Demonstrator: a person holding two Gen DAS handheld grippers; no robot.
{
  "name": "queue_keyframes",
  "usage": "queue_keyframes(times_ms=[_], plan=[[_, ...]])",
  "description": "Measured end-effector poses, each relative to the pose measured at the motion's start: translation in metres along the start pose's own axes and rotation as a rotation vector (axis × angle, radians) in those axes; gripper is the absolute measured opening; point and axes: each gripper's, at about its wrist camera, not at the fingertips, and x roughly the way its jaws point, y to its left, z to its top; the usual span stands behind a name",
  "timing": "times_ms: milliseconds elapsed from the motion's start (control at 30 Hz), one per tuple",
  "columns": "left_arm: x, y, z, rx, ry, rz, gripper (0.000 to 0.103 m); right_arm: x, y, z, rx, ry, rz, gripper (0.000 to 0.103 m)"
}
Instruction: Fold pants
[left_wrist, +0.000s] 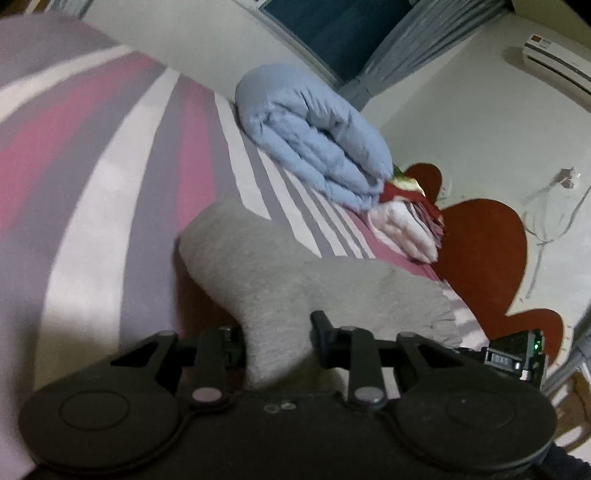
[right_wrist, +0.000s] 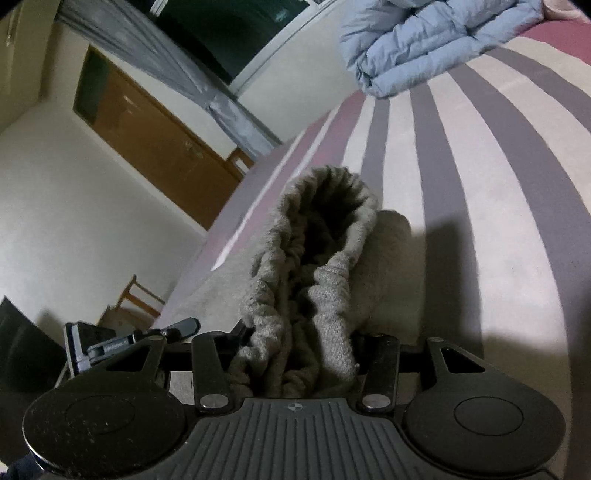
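The grey knit pants (left_wrist: 280, 273) lie on a striped bed, lifted at the near end. My left gripper (left_wrist: 277, 343) is shut on a fold of the grey fabric, which runs away from it over the bed. In the right wrist view my right gripper (right_wrist: 295, 354) is shut on the gathered elastic waistband of the pants (right_wrist: 317, 258), whose opening gapes upward. The fingertips of both grippers are hidden in the cloth.
The bed cover (left_wrist: 110, 184) has pink, grey and white stripes and also shows in the right wrist view (right_wrist: 480, 184). A folded light blue quilt (left_wrist: 310, 133) and a pale pink bundle (left_wrist: 402, 229) lie at the far edge. A wooden chair (right_wrist: 136, 302) stands beside the bed.
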Motion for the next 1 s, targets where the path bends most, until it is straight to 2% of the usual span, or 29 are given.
queue_keyframes(times_ms=[100,167,200,233,267,300,333,400,467,500,533,567,633,700,800,833,900,933,1000], plan=[[0.021,0.014,0.025,0.005,-0.021,0.018,0.02,0.03,-0.007,0.023,0.007,-0.012,0.004,0.048],[0.039,0.026,0.031,-0.004,-0.026,0.037,0.02,0.049,-0.018,0.035,0.013,-0.011,-0.004,0.049],[0.048,0.033,0.029,-0.008,-0.024,0.047,0.026,0.059,-0.028,0.038,0.012,-0.005,-0.027,0.054],[0.058,0.039,0.023,0.008,-0.009,0.083,0.036,0.07,-0.036,0.038,-0.006,0.01,-0.08,0.066],[0.067,0.045,0.015,0.044,0.002,0.159,0.069,0.08,-0.047,0.035,-0.018,0.031,-0.153,0.071],[0.068,0.047,0.004,0.089,-0.039,0.202,0.079,0.081,-0.059,0.03,0.002,0.026,-0.137,0.072],[0.065,0.046,-0.003,0.126,-0.073,0.204,0.08,0.078,-0.067,0.027,0.019,0.002,-0.098,0.073],[0.06,0.044,-0.007,0.121,-0.104,0.219,0.087,0.07,-0.067,0.023,0.012,-0.007,-0.095,0.073],[0.05,0.039,-0.01,0.131,-0.125,0.266,0.097,0.056,-0.063,0.02,-0.016,0.001,-0.108,0.083],[0.039,0.038,-0.015,0.132,-0.135,0.294,0.097,0.043,-0.059,0.017,-0.052,-0.01,-0.14,0.099],[0.026,0.041,-0.02,0.116,-0.153,0.304,0.097,0.033,-0.053,0.015,-0.088,-0.034,-0.183,0.103],[0.011,0.045,-0.028,0.093,-0.177,0.307,0.097,0.014,-0.051,0.006,-0.11,-0.07,-0.216,0.103],[-0.013,0.046,-0.04,0.077,-0.172,0.352,0.097,-0.023,-0.055,-0.015,-0.085,-0.089,-0.219,0.103],[-0.04,0.037,-0.055,0.09,-0.169,0.454,0.097,-0.059,-0.044,-0.043,-0.142,-0.115,-0.315,0.103],[-0.076,0.007,-0.08,0.182,-0.157,0.584,0.097,-0.103,-0.019,-0.09,-0.203,-0.141,-0.362,0.103],[-0.087,-0.007,-0.091,0.208,-0.162,0.603,0.097,-0.113,-0.008,-0.103,-0.217,-0.154,-0.375,0.103],[-0.107,-0.037,-0.11,0.262,-0.156,0.594,0.097,-0.136,0.021,-0.135,-0.252,-0.193,-0.4,0.103],[-0.118,-0.05,-0.12,0.28,-0.166,0.604,0.097,-0.138,0.042,-0.145,-0.265,-0.212,-0.423,0.103],[-0.144,-0.081,-0.146,0.31,-0.216,0.579,0.097,-0.156,0.076,-0.179,-0.308,-0.265,-0.46,0.103]])
